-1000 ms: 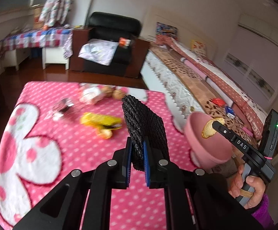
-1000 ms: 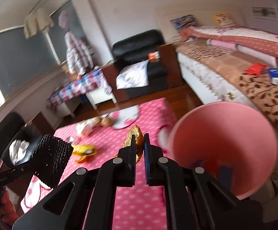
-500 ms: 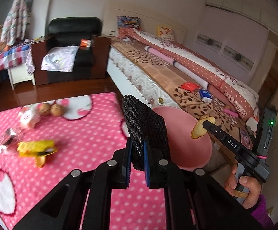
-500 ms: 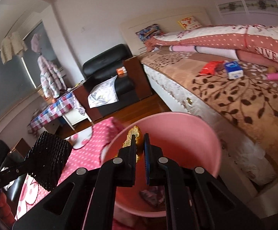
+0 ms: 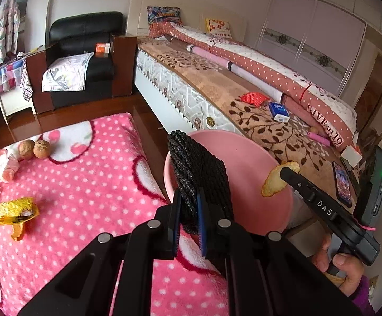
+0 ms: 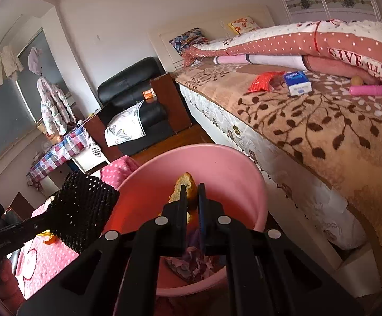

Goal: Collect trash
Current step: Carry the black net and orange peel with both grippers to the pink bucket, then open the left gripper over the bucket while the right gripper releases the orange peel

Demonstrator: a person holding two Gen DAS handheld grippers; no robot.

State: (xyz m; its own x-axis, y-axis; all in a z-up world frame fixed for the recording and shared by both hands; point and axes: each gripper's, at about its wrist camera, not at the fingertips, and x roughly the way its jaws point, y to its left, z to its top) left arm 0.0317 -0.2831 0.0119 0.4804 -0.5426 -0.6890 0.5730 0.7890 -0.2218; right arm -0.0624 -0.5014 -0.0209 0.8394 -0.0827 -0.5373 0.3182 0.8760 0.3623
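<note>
Peel [image 6: 184, 187] looks light and limp, right claw [image 6: 191, 197] pinching it over pink bin [image 6: 254, 184]; left claw [image 5: 188, 210] clamps soft black mesh pad [image 5: 198, 173] beside it.

A black armchair [image 5: 85, 52] with a patterned cloth [image 5: 67, 72] on its seat stands beside the bed [image 5: 217, 89]. On the bed's leaf-print blanket [image 6: 322, 131] lie a red packet [image 5: 252, 97], a blue box [image 5: 277, 109], and what may be a phone [image 5: 343, 184]. A checked tablecloth [image 6: 56, 155] is further left.

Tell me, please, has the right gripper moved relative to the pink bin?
Yes. The right gripper, holding the peel, went from beside the pink bin to over its opening.
</note>
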